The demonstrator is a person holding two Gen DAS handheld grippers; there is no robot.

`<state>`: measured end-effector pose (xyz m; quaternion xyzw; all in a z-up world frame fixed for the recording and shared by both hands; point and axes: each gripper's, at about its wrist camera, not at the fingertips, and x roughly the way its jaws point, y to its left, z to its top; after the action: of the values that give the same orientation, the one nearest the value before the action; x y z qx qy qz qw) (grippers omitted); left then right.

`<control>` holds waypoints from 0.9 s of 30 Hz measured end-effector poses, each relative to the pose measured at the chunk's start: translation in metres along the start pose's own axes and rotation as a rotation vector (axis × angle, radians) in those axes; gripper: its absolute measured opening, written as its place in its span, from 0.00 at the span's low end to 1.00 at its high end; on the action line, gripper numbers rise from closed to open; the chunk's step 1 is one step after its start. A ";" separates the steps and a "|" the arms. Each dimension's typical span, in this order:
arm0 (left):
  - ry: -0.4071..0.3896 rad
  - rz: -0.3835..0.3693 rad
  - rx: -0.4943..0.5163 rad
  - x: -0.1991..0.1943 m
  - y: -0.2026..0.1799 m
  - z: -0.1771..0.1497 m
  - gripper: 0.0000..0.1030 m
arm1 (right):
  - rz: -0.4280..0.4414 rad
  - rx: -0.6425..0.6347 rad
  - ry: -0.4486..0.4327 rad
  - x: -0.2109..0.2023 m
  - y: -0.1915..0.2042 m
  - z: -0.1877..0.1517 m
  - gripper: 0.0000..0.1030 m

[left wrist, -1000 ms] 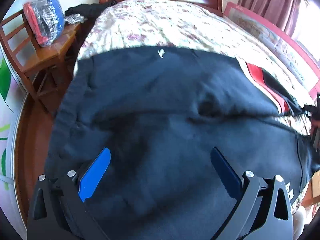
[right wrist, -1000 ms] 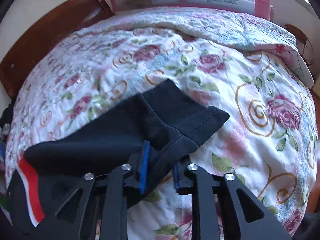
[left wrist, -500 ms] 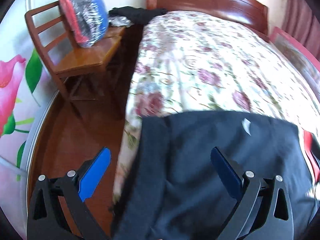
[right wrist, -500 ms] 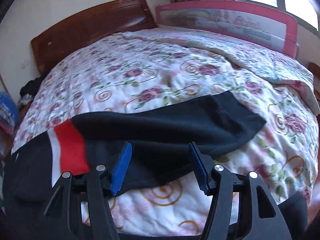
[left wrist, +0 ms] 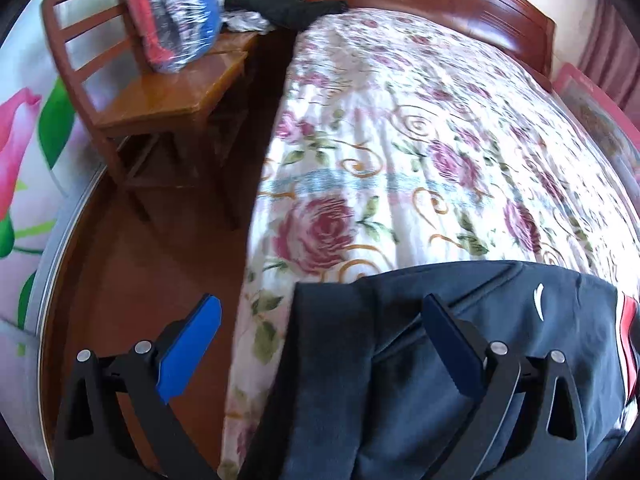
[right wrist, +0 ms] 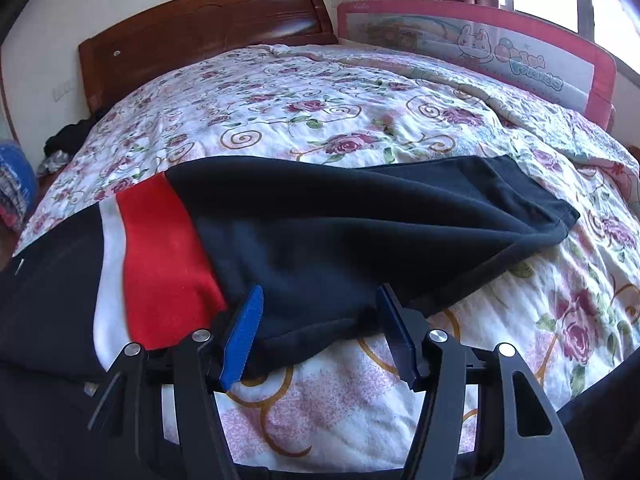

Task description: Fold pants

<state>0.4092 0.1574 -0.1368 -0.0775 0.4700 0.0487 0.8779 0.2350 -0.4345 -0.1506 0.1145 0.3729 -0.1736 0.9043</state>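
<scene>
The dark navy pants [right wrist: 360, 232] with a red and white band [right wrist: 160, 256] lie across the flowered bedspread [right wrist: 320, 120], one leg laid over the other and the hems pointing right. My right gripper [right wrist: 320, 320] is open over the leg's near edge; the cloth lies between its blue pads without being pinched. In the left wrist view the waist end of the pants [left wrist: 360, 360] lies at the bed's left edge. My left gripper [left wrist: 320, 320] is wide open above it, one finger over the floor and the other over the cloth, holding nothing.
A wooden chair [left wrist: 160, 104] with a plastic-wrapped bundle [left wrist: 172, 12] stands left of the bed on the brown floor [left wrist: 140, 260]. Dark clothes [left wrist: 280, 4] lie by the headboard [right wrist: 200, 28]. A pink bed rail [right wrist: 480, 52] runs along the bed's far side.
My right gripper opened, let go of the leg hem and drew back along the leg, which now lies flat. My left gripper swung left to the waist end at the bed's edge.
</scene>
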 end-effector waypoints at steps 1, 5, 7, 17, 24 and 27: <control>0.019 -0.015 0.006 0.005 -0.003 0.002 0.97 | 0.001 0.002 0.001 0.001 0.000 -0.001 0.57; 0.055 -0.037 0.008 0.015 -0.010 0.002 0.69 | -0.020 -0.009 -0.005 0.003 0.004 -0.005 0.59; 0.082 -0.022 0.024 0.020 -0.016 0.000 0.51 | -0.032 -0.011 -0.003 0.006 0.005 -0.007 0.62; -0.145 -0.028 0.144 -0.063 -0.035 -0.015 0.33 | -0.047 0.003 0.021 0.003 0.003 -0.002 0.62; -0.256 -0.146 0.180 -0.140 -0.030 -0.052 0.32 | -0.022 0.070 0.035 -0.029 0.002 0.006 0.62; -0.292 -0.189 0.169 -0.164 -0.025 -0.072 0.32 | -0.002 0.079 0.051 -0.041 0.005 0.013 0.62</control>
<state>0.2635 0.1178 -0.0374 -0.0396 0.3305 -0.0628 0.9409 0.2180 -0.4248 -0.1119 0.1543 0.3885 -0.1862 0.8891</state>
